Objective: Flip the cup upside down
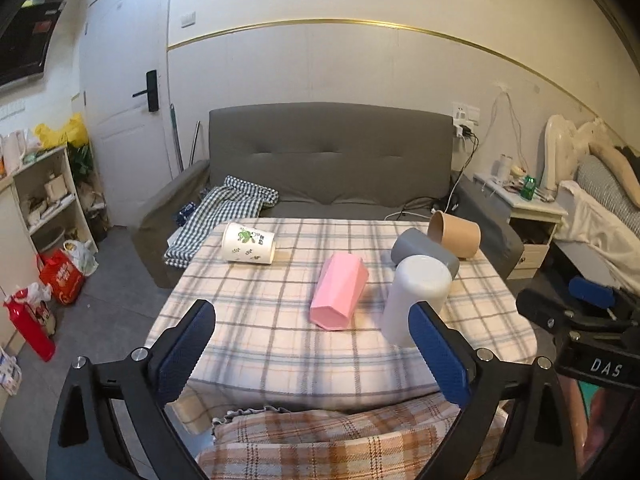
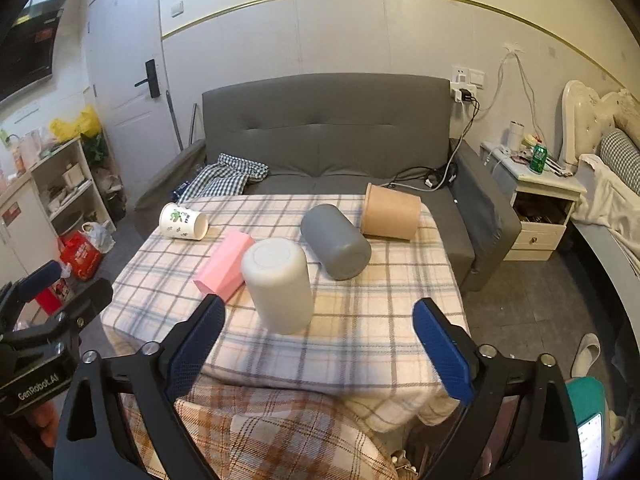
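White plastic marks the cup (image 2: 278,286) that stands upside down near the front of the table (image 2: 360,332), its closed base turned upward and its mouth set on the plaid tablecloth (image 1: 260,340). It is seen just ahead of the right gripper (image 2: 318,346), whose blue-padded fingers (image 2: 442,354) are spread wide apart with nothing held between them. The cup is not touched by either pad.

From the left wrist view the same white cup (image 1: 416,298) is found at the right side, partly hidden behind one blue pad of the left gripper (image 1: 312,354). That gripper's jaws are likewise held wide open and empty, above the near edge of the table.

Four other cups are left lying on their sides. A pink faceted cup (image 1: 339,296) is laid just left of the white one, its open mouth turned toward the cameras. A grey cup (image 2: 335,242) is laid behind and to the right, close to the white cup. A brown paper cup (image 2: 390,212) is placed at the far right corner, beside the grey cup, and whether the two touch cannot be told. A white paper cup with green print (image 1: 249,243) is set well apart at the far left corner.

A grey sofa (image 1: 328,160) is seen behind the table.
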`<state>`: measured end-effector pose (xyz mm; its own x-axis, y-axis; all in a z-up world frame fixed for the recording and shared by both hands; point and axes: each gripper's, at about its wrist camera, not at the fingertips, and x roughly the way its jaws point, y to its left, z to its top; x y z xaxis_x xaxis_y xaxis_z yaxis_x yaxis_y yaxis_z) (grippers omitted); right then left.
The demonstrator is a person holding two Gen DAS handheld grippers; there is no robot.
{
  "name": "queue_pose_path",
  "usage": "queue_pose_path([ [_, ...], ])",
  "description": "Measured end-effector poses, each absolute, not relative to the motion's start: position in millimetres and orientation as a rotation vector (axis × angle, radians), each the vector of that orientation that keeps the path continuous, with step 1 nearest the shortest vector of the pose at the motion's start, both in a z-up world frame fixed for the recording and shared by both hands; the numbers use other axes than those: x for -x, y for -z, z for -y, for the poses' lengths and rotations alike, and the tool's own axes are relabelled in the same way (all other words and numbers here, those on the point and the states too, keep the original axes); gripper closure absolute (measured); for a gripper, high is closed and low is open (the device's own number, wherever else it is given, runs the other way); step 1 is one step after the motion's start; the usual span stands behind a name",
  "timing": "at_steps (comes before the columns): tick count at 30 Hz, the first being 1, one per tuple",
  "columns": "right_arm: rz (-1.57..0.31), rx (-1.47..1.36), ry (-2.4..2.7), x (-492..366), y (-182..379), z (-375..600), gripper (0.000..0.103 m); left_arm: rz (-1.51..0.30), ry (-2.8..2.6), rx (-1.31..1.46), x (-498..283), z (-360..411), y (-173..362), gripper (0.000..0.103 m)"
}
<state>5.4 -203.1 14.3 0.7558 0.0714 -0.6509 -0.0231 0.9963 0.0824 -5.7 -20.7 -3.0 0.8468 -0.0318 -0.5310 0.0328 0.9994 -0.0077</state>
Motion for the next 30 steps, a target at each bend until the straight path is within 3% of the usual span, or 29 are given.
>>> queue_pose_path([
  [30,-0.762,-0.080,-0.057,-7,2,207,0.000,-0.587,0.031,0.003,9,23,9,0.002],
])
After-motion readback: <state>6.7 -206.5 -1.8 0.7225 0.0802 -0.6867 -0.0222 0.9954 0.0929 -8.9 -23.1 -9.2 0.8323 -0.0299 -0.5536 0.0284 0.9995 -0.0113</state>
